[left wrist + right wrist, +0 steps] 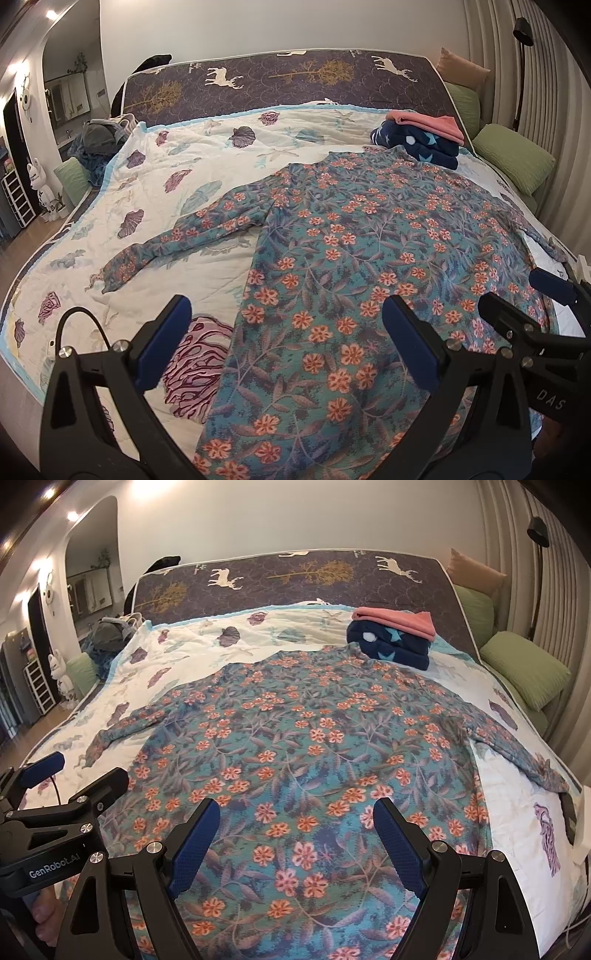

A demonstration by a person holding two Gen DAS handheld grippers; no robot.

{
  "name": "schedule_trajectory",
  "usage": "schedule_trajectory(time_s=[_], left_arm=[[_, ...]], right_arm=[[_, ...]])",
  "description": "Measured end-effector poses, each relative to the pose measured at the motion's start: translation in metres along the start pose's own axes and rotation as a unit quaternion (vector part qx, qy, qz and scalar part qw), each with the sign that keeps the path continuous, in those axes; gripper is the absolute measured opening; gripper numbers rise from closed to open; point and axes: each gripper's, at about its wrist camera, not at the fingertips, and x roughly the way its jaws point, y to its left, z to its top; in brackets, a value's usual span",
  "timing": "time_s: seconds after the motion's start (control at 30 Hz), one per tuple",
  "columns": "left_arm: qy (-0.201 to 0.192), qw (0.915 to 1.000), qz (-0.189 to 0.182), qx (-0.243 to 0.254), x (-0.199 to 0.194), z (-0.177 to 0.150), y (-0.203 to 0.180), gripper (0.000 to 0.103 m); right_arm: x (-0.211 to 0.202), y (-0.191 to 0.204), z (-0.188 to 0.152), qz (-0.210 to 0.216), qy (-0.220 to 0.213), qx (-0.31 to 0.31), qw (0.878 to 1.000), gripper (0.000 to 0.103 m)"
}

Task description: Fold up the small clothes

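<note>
Your two grippers hang just above the near edge of the bed [110, 192], and neither holds anything. Largest in front of you is the bed itself, covered by a white quilt [192, 155] printed with purple shells, with a dark mattress [295, 81] patterned with deer and trees standing on edge at the far end. Spread flat on the quilt is the floral shirt [295, 738], teal with orange flowers, its hem nearest you and its collar far; one sleeve [177, 240] reaches out to the left, the other sleeve [524, 757] trails toward the right edge of the bed. Green pillows [524, 668] lie along the far right side. At the far right, touching the shirt's collar, sits a folded navy garment [391, 646] with a folded pink garment [395, 622] on top. Your left gripper [286, 336] has its fingers wide over the shirt's left edge; your right gripper [295, 838] has its fingers wide over the hem.
</note>
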Motion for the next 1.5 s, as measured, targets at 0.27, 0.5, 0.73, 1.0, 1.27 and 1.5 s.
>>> schedule_trajectory(time_s=[0.27, 0.5, 0.73, 1.0, 1.27, 1.5], left_arm=[[0.003, 0.9999, -0.004, -0.01, 0.001, -0.002, 0.008, 0.103], [0.005, 0.9998, -0.007, -0.015, 0.002, -0.005, 0.014, 0.103], [0.005, 0.9997, -0.007, -0.021, 0.001, -0.006, 0.02, 0.103], [0.003, 0.9998, -0.002, -0.02, 0.001, -0.009, 0.024, 0.103], [0.006, 0.9997, -0.001, -0.026, 0.003, -0.011, 0.029, 0.103], [0.009, 0.9996, 0.0, -0.028, 0.007, -0.011, 0.033, 0.103]], right_arm=[[-0.003, 0.013, -0.001, 0.001, -0.017, -0.019, 1.0, 0.087], [-0.006, 0.025, -0.002, 0.001, -0.021, -0.035, 0.999, 0.087], [-0.003, 0.031, -0.004, 0.011, -0.014, -0.042, 0.999, 0.087], [0.005, 0.04, -0.009, -0.003, 0.009, -0.064, 0.998, 0.087], [0.004, 0.039, -0.008, -0.01, 0.005, -0.053, 0.999, 0.087], [0.006, 0.04, -0.008, -0.012, 0.006, -0.053, 0.999, 0.087]])
